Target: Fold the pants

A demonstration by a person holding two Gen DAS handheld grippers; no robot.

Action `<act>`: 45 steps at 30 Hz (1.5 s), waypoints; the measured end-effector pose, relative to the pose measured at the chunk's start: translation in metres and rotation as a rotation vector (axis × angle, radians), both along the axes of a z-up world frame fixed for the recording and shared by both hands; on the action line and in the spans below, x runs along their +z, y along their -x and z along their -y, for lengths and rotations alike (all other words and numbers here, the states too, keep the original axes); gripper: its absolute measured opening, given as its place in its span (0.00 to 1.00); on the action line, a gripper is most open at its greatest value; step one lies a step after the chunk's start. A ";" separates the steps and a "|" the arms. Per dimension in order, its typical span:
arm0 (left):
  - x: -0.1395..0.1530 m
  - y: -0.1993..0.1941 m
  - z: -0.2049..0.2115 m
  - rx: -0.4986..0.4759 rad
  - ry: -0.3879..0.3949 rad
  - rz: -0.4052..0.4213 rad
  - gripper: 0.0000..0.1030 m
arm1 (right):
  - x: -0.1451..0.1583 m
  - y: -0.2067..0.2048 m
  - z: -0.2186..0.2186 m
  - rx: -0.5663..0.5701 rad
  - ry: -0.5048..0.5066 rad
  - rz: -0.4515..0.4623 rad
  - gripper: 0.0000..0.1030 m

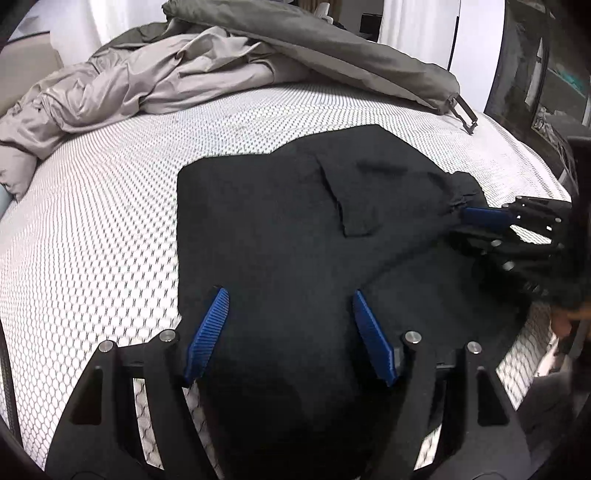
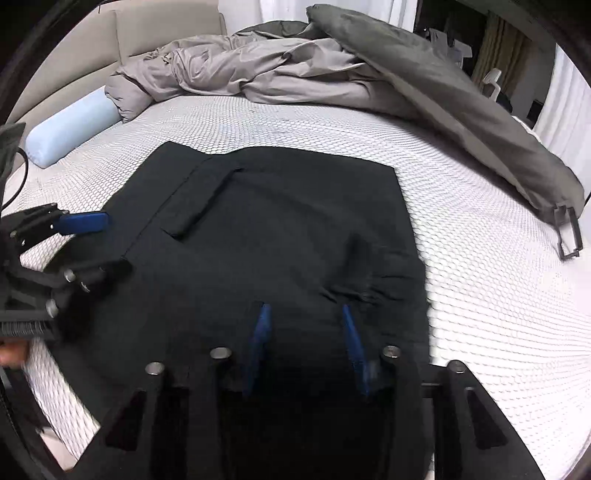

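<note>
— Lying flat: black pants, folded, matte cloth on a honeycomb-textured white mattress.
— Spread wide over the fabric: left gripper, ribbed blue pads. Right gripper likewise parted, gripping nothing.
— Crumpled at twelve o'clock: grey duvet.

Both views are evenly and fairly dimly lit, the white mattress reading brightest while the black pants swallow nearly all detail into flat dark. Fisheye distortion bows the bed into a dome and leaves black vignetted corners. Motion blur smears the near parts of the right gripper and the mattress mesh at the lower edges; the white curtains are blown out.
</note>
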State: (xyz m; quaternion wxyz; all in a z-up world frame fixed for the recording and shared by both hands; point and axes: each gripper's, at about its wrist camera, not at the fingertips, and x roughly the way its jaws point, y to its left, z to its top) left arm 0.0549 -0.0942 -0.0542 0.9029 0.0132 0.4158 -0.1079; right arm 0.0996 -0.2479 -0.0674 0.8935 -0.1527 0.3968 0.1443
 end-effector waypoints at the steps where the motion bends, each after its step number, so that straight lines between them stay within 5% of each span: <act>1: 0.002 0.003 -0.001 0.004 -0.008 -0.006 0.66 | 0.002 0.003 0.005 0.006 -0.015 -0.006 0.37; 6: 0.031 0.003 -0.004 0.013 0.084 0.006 0.64 | 0.024 0.014 0.016 -0.010 -0.143 0.023 0.51; 8: 0.036 -0.016 0.005 0.022 0.024 0.018 0.63 | 0.028 0.002 0.003 -0.022 -0.152 0.015 0.51; 11: 0.013 -0.050 0.014 0.011 -0.063 -0.048 0.63 | 0.020 -0.022 -0.031 0.010 -0.108 -0.022 0.52; 13: 0.002 -0.054 0.010 0.006 -0.045 -0.055 0.65 | 0.003 -0.043 -0.053 0.000 -0.030 -0.066 0.52; 18: 0.007 -0.042 -0.007 -0.026 -0.021 -0.045 0.65 | -0.003 -0.039 -0.027 -0.051 0.080 -0.017 0.55; 26: 0.032 -0.058 -0.019 0.093 0.035 0.033 0.59 | 0.017 -0.033 -0.012 -0.038 -0.133 -0.050 0.60; 31: 0.005 -0.088 -0.020 0.150 0.042 -0.067 0.62 | 0.002 -0.045 -0.052 -0.046 0.035 -0.048 0.69; 38: 0.018 -0.066 -0.037 0.152 0.026 -0.053 0.59 | 0.005 -0.030 -0.029 -0.032 0.089 -0.028 0.68; 42: 0.038 -0.017 -0.015 0.028 0.019 0.005 0.59 | 0.020 0.003 -0.028 0.004 -0.020 -0.025 0.69; 45: 0.024 0.006 0.014 -0.126 -0.096 -0.005 0.59 | 0.010 0.022 -0.039 0.066 -0.034 -0.056 0.70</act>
